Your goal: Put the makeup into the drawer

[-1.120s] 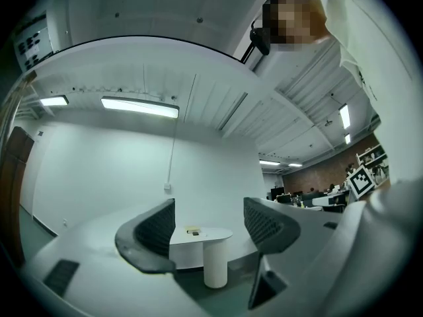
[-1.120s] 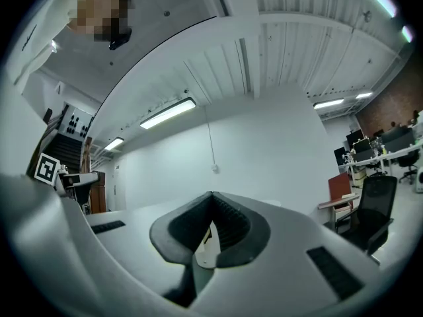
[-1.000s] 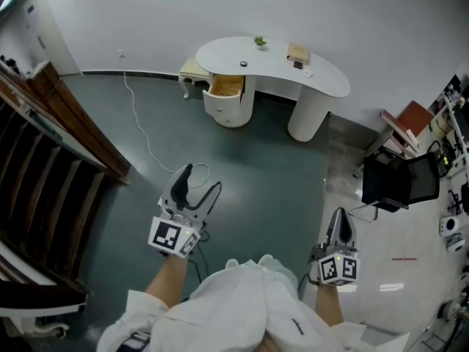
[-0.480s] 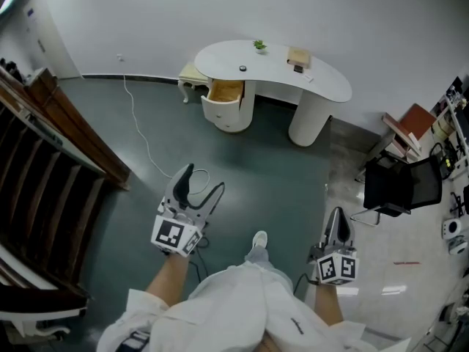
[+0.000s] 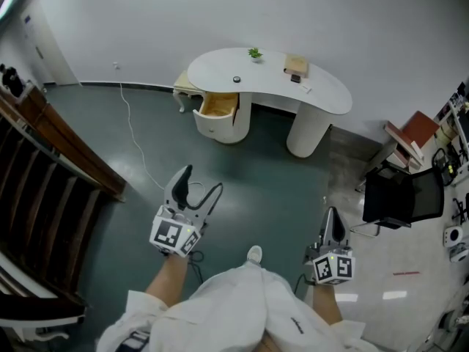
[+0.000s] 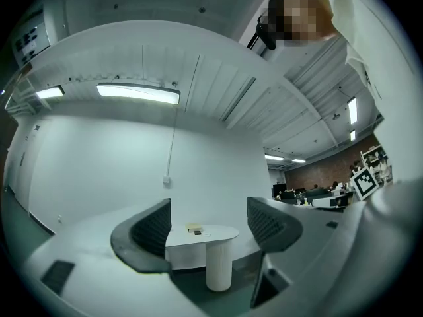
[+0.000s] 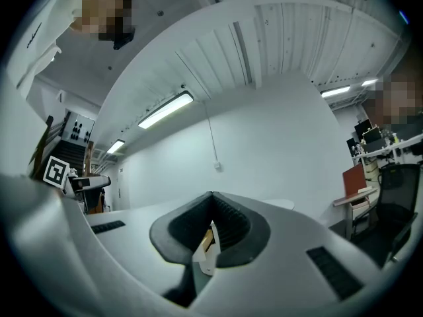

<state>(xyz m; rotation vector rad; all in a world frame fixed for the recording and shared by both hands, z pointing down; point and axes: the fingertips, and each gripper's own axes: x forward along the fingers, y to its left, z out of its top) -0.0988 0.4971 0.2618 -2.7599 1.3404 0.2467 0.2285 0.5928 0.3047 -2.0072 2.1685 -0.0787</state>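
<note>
White desk [image 5: 330,92] is well ahead in the head view, drawer [image 5: 218,105] open, what I take for the makeup [image 5: 297,66] on top; I'm approaching. Left gripper view: the left gripper [image 6: 208,226] has just been opening, wide and empty. Right gripper view: the right gripper [image 7: 211,228] is closed on nothing. Next, I must reach the desk.

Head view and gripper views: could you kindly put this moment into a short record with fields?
Desk: white, curved, against the far wall
Drawer: open, under the desk's end at the picture's left
On desk: small plant, tan box
Left gripper: open, jaws have just been opening, nothing between them
Right gripper: shut, holding nothing
Reach: both grippers well short of the desk
</note>
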